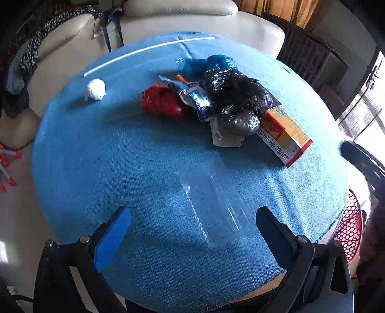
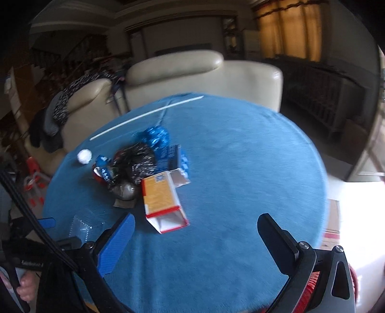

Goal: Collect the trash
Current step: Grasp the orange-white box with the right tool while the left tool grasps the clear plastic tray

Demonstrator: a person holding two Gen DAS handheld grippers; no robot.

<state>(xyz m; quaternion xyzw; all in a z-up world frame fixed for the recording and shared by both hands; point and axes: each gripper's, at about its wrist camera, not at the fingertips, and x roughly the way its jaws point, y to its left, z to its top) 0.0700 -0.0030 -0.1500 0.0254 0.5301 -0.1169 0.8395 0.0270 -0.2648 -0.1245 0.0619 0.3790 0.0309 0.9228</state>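
Observation:
Trash lies on a round table with a blue cloth (image 1: 120, 156). A clear plastic container (image 1: 214, 204) lies just ahead of my open, empty left gripper (image 1: 192, 216). Farther back are a red bag (image 1: 161, 103), a blue-and-white wrapper (image 1: 197, 101), a black bag (image 1: 238, 96), a blue bag (image 1: 207, 63), an orange-and-red carton (image 1: 284, 132) and a white paper ball (image 1: 96, 89). My right gripper (image 2: 196, 224) is open and empty above the cloth, just right of the carton (image 2: 161, 197). The black bag (image 2: 134, 163) and paper ball (image 2: 84, 156) lie beyond it.
A long white straw (image 1: 149, 49) lies near the table's far edge. A cream sofa (image 1: 192, 21) with dark clothes on it stands behind the table. A red mesh basket (image 1: 349, 228) sits beside the table's right edge. A cardboard box (image 2: 332, 231) is on the floor at right.

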